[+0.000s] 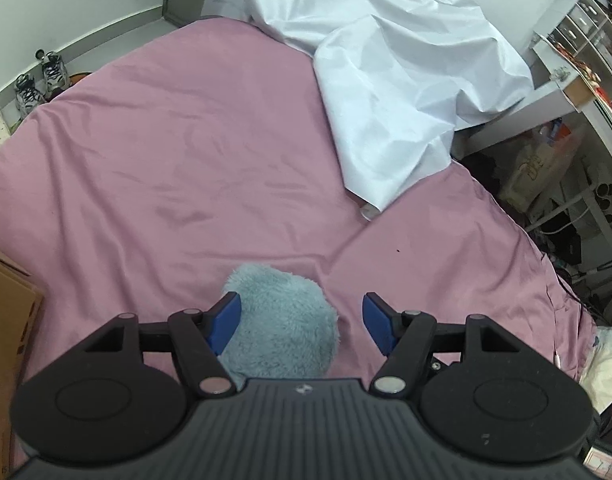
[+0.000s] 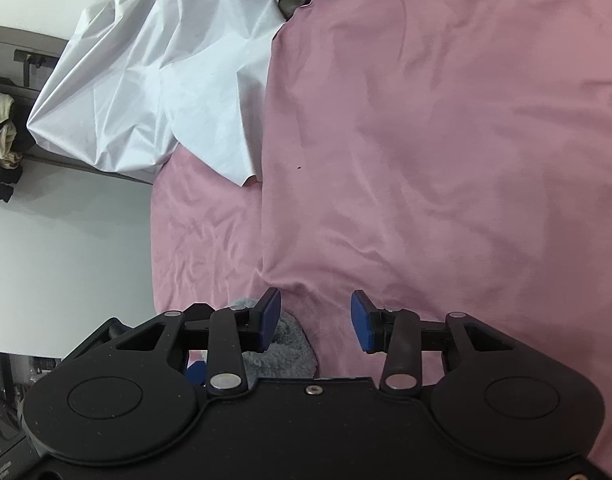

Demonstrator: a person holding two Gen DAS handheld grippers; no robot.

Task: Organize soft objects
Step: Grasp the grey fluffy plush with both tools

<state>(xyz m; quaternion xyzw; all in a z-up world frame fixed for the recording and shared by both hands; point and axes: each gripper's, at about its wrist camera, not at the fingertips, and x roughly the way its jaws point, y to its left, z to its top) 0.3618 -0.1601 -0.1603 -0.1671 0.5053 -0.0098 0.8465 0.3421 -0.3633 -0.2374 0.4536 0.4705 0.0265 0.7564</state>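
A fluffy blue-grey plush (image 1: 280, 324) lies on the pink bedspread (image 1: 166, 168) near the bed's front edge. My left gripper (image 1: 302, 320) is open just above it; its left pad touches the plush's side and the right pad stands clear. In the right wrist view the same plush (image 2: 284, 346) shows partly, low down behind my left finger. My right gripper (image 2: 316, 320) is open and empty over the pink bedspread (image 2: 446, 140). A crumpled white sheet (image 1: 390, 72) lies on the far side of the bed; it also shows in the right wrist view (image 2: 158, 80).
A cardboard box (image 1: 6, 320) stands at the bed's left. Shoes (image 1: 38, 80) sit on the floor by the far wall. A cluttered desk and shelves (image 1: 578, 60) stand at the right. A white surface (image 2: 66, 260) borders the bed.
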